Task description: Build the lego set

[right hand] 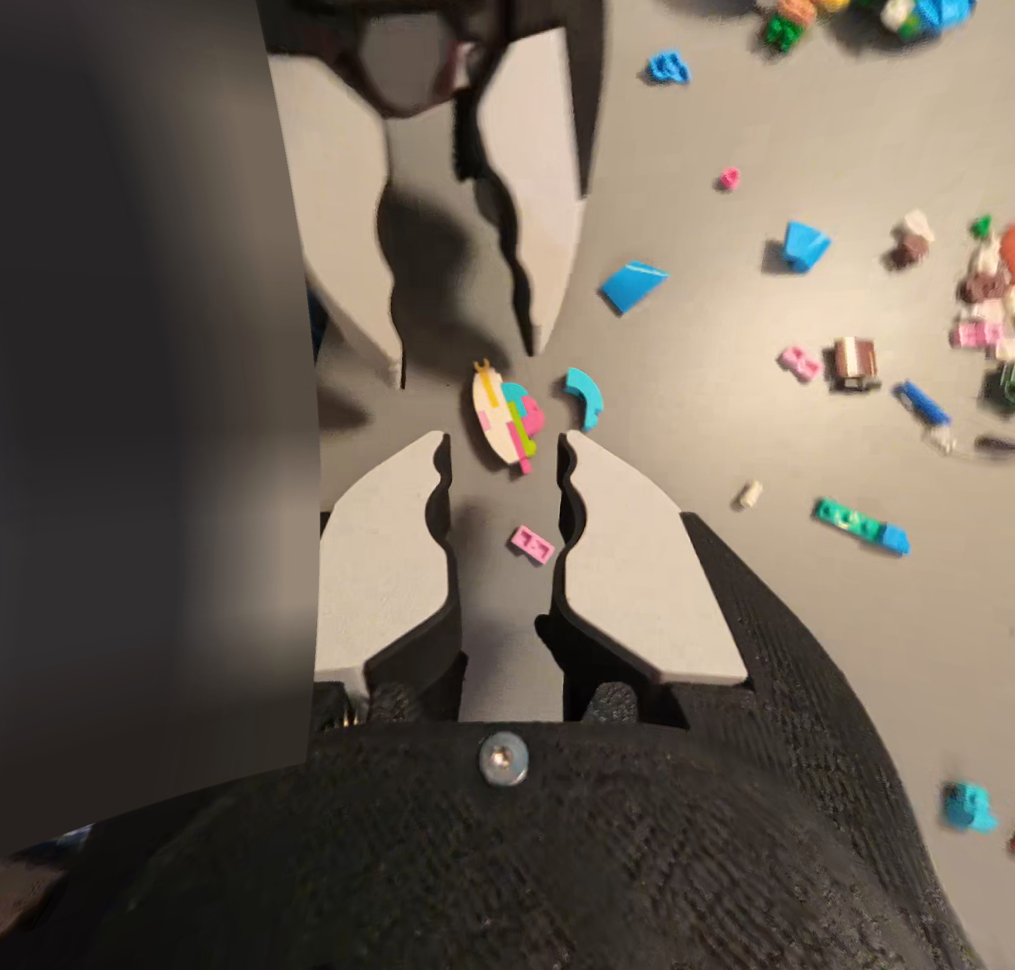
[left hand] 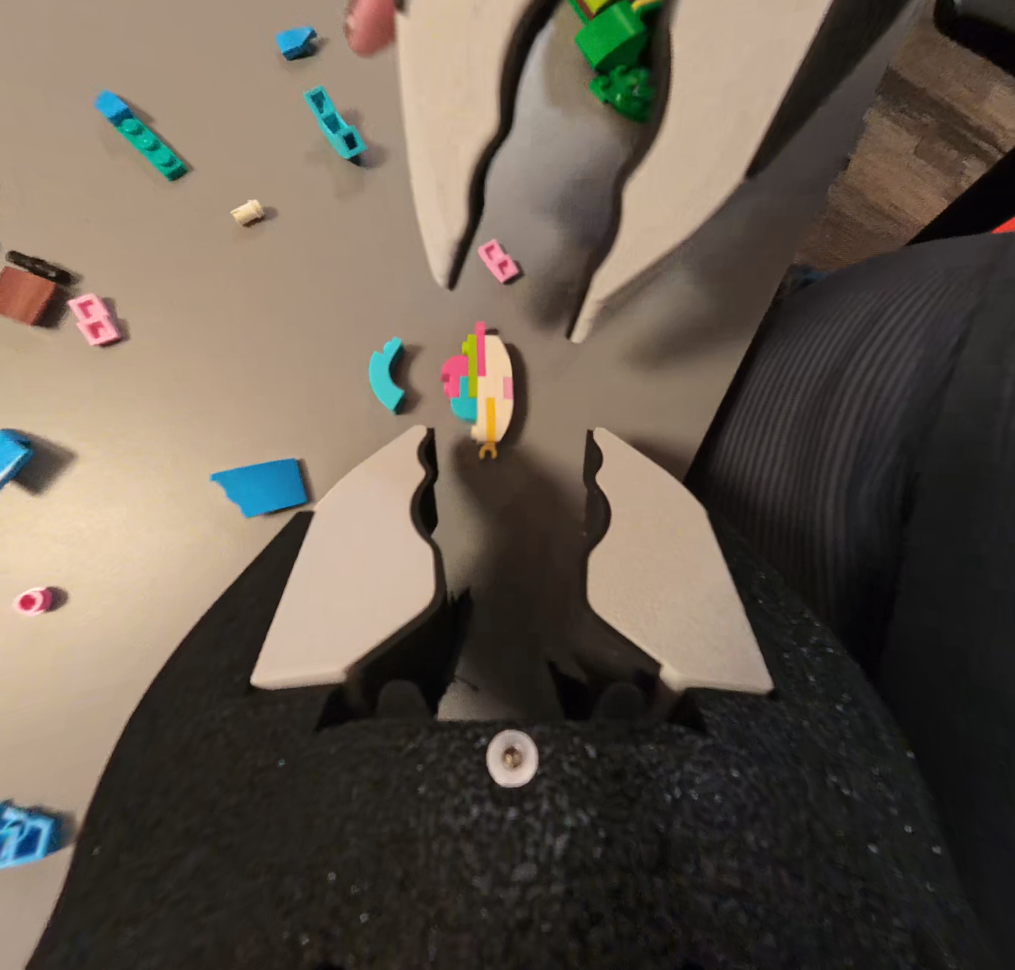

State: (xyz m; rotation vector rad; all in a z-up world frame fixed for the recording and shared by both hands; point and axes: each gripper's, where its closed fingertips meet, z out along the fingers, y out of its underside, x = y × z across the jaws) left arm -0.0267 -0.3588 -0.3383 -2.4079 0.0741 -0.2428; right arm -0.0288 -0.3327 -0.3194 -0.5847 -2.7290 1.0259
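**No legible markings found**

Both wrist views were checked for text, labels, brands, numbers and signs. Nothing can be read in either. The bricks (left hand: 478,388) and the grey table (left hand: 165,394) show plain colour only, with no print that can be made out, and much of the scatter is blurred. The gripper bodies show no lettering.
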